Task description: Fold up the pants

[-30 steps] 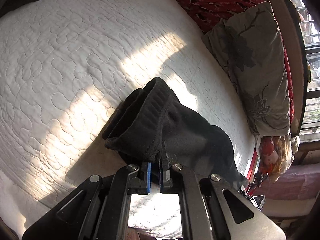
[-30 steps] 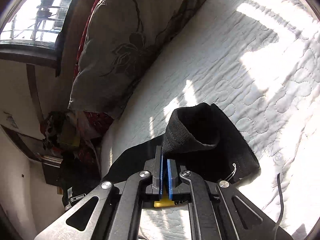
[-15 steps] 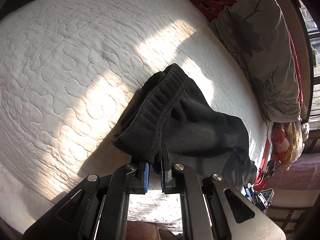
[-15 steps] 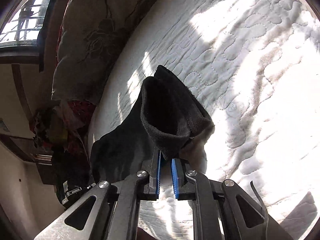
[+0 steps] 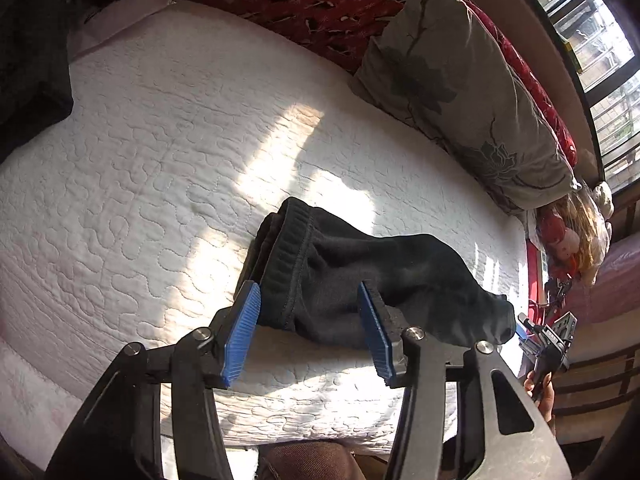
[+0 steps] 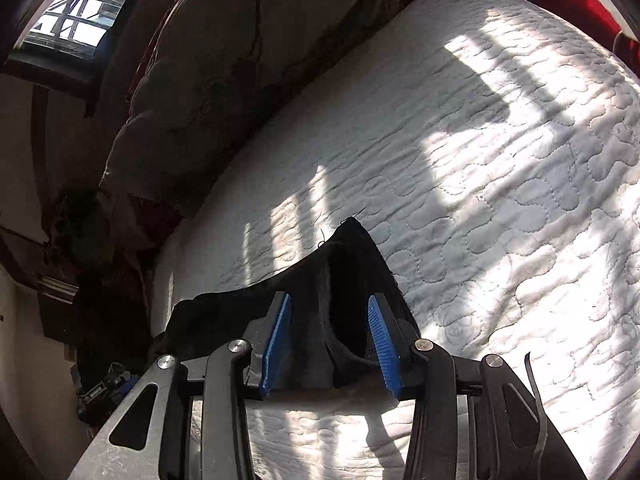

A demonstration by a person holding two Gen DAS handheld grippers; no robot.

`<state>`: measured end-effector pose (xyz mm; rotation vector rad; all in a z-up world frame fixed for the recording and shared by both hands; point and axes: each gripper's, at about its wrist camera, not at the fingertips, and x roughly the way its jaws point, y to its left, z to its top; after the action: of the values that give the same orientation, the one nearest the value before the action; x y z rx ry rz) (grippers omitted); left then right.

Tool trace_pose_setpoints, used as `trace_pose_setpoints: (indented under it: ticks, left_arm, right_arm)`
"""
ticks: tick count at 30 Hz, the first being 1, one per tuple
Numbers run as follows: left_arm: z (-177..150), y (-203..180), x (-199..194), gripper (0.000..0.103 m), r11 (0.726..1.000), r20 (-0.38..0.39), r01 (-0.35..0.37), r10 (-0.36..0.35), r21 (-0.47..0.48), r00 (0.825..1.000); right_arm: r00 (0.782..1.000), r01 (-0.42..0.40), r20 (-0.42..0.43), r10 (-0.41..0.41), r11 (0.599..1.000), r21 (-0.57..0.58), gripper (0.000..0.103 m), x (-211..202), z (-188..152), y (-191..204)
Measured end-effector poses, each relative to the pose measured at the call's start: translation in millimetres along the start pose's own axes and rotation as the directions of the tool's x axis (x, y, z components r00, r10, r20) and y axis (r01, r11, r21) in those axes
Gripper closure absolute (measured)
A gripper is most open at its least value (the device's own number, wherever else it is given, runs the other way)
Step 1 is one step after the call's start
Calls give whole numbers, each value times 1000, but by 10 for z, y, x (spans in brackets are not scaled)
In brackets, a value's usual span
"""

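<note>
On the white quilt (image 5: 140,168), near the gray pillow (image 5: 460,92), lie the folded black pants (image 5: 360,276). The left gripper (image 5: 308,328) and right gripper (image 6: 330,340) have just been opening; neither squeezes the pants now.

Pants (image 5: 360,280): near edge hidden behind left gripper's fingers (image 5: 240,336); in right wrist view the lower part sits behind the fingers (image 6: 276,344). Pillow (image 5: 460,92) beyond pants cut by frame top. Clutter right of pillow too small to ID.

I am in a home bedroom. Before me lies a bed (image 5: 168,152) with a white quilted cover. A floral pillow (image 5: 460,92) rests at its far edge, below a barred window (image 5: 600,40).
</note>
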<state>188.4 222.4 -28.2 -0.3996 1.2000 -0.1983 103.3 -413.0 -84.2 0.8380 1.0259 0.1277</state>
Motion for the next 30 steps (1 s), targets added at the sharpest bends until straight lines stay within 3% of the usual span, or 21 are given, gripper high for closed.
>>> trace_pose_setpoints:
  ticks: [7,10,13,15,16,17,18,19,21,23,24,27,29,30]
  left_arm:
    - [521,-73,529,52,998,-102,-62,61,-4,993]
    - [538,-96,757,52,999,-173,-41,42,13,984]
    - [503,-151,922,52,995,-222,-77,91,71,971]
    - [467,-151,970,53,995,-241,-67,84,78,967]
    - [453,-151,963,53,996,-233,-61,76,72,969]
    - [450,-156,934,61,996,-214,-62,74,62,974]
    - [457,-154,893,72,996,-189,-71,78,46,979]
    - [471,-144,844,81,998,-169,-62,65,18,983]
    - [505,-146,656,81,1000,-71,-24,22,-19,997]
    - [497,-158,576,81,996,5,-86,86,15,996]
    - [483,-128,667,81,993,-26,-112,113,19,993]
    - [404,-12,967,81,984,-115,-177,178,21,977]
    - [376,25,979,78,987,-108,-161,159,-10,981]
    - [372,38,949,78,989,-102,-143,140,-22,985]
  right_arm:
    - [997,70,-33,-72,995,-71,60,243,55,157]
    - [996,74,-41,-77,994,-76,60,265,59,171]
    - [995,81,-56,-86,992,-92,60,316,59,188]
    - [994,80,-67,-87,992,-100,61,353,53,198]
    - [993,86,-67,-94,990,-109,63,368,44,210]
    - [992,96,-69,-105,988,-124,69,391,36,227]
    - [990,113,-65,-124,983,-146,93,399,23,248]
    - [988,130,-63,-142,977,-169,101,408,13,271]
    - [987,140,-53,-152,974,-178,101,373,22,307]
    - [995,100,17,-99,983,-153,101,194,72,339]
    - [996,91,31,-87,983,-157,101,146,90,347]
    - [984,171,-24,-178,970,-171,99,240,88,254]
    - [971,217,-62,-232,958,-185,93,328,44,205]
    - [973,208,-58,-222,960,-187,92,298,25,211]
